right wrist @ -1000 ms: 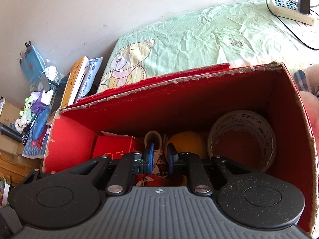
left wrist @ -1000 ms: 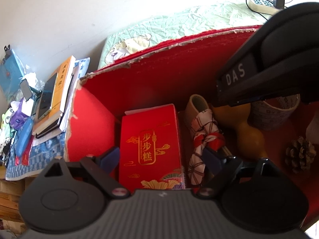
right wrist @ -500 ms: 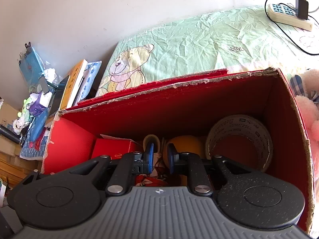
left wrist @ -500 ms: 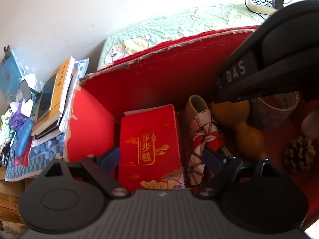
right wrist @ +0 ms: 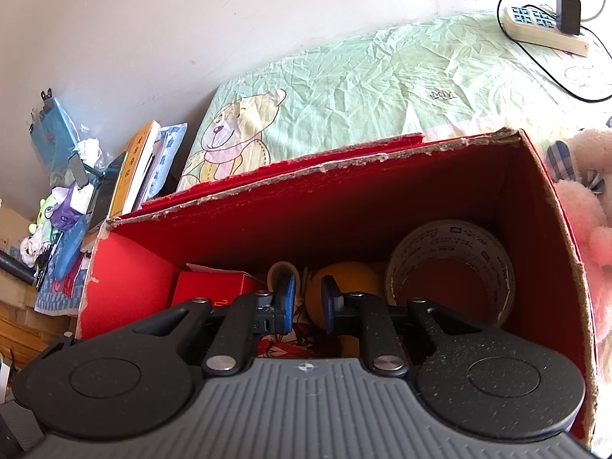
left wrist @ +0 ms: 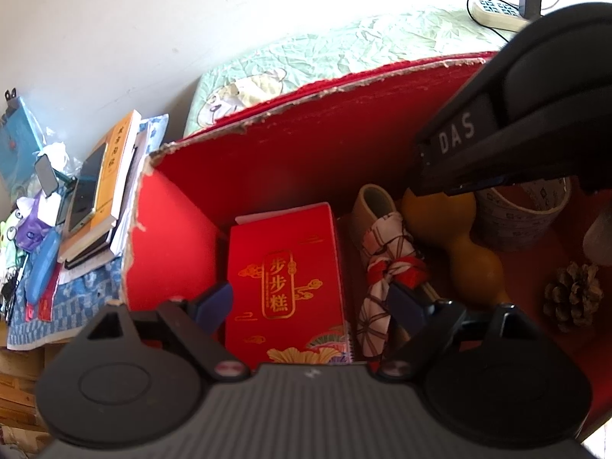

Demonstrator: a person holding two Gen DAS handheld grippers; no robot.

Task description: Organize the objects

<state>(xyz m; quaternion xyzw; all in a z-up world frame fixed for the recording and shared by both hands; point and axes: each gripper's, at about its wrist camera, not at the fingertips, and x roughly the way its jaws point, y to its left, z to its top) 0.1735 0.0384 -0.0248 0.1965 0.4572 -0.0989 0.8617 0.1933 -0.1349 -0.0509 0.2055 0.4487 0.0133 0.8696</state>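
A red cardboard box [left wrist: 267, 153] [right wrist: 344, 206] stands open on the bed. Inside lie a red notebook with gold characters [left wrist: 287, 275], a folded patterned fan [left wrist: 382, 267], a small tape roll [left wrist: 373, 199], a yellow gourd [left wrist: 470, 252] [right wrist: 340, 283], a wide tape roll [left wrist: 524, 218] [right wrist: 451, 267] and a pine cone [left wrist: 573, 294]. My left gripper [left wrist: 310, 302] is open above the notebook, holding nothing. My right gripper [right wrist: 305, 302] is nearly shut with a narrow gap, empty, above the gourd and fan; its body shows at the left view's upper right [left wrist: 516, 114].
A stack of books with a phone [left wrist: 103, 191] and clutter sits left of the box. The green bear-print sheet [right wrist: 344, 88] lies behind it, with a power strip [right wrist: 543, 26] at the far right. A pink plush toy [right wrist: 589, 199] is right of the box.
My right gripper has risen and pulled back from the box; more of the bed shows. The left gripper has barely moved.
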